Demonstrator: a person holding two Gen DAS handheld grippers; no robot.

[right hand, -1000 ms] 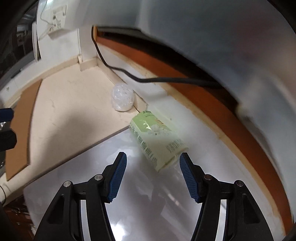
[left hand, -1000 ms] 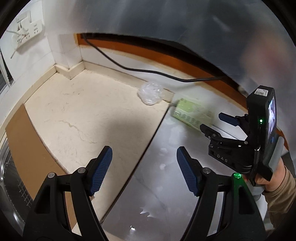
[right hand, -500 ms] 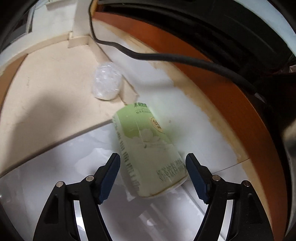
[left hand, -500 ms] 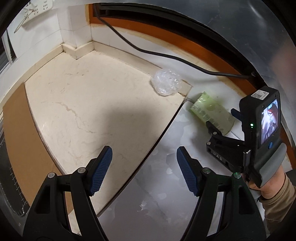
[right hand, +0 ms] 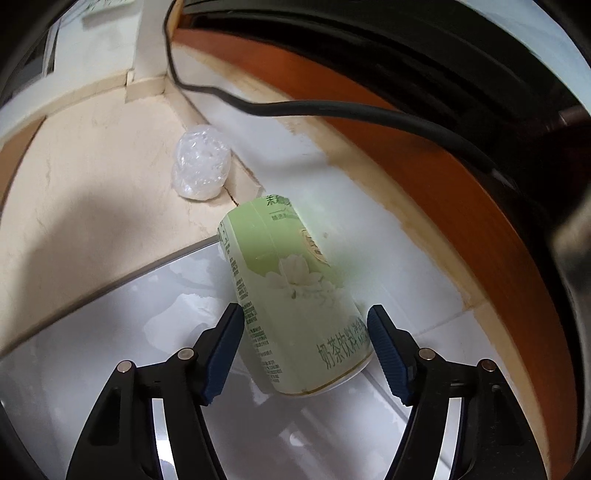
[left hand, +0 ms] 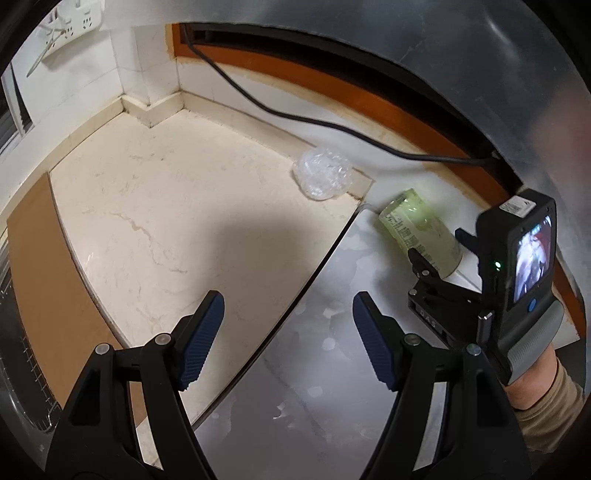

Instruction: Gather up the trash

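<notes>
A light green drink can [right hand: 291,291] lies on its side on the grey glossy surface [right hand: 110,332]; it also shows in the left wrist view [left hand: 417,229]. My right gripper [right hand: 306,349] is open with its jaws on either side of the can's near end; whether they touch it is unclear. It also shows in the left wrist view [left hand: 443,254]. A crumpled clear plastic ball [right hand: 201,168] lies on the cream stone counter [right hand: 92,177], beyond the can, also in the left wrist view [left hand: 323,171]. My left gripper [left hand: 288,343] is open and empty, above the counter's edge.
A black cable [left hand: 280,110] runs along the back wall above an orange-brown strip [right hand: 461,192]. A brown board [left hand: 40,288] lies at the counter's left. A wire rack [left hand: 14,369] is at the far left. A power strip [left hand: 79,22] hangs on the wall.
My right gripper has moved forward so that the can now lies between its open jaws. My left gripper has shifted slightly toward the back corner.
</notes>
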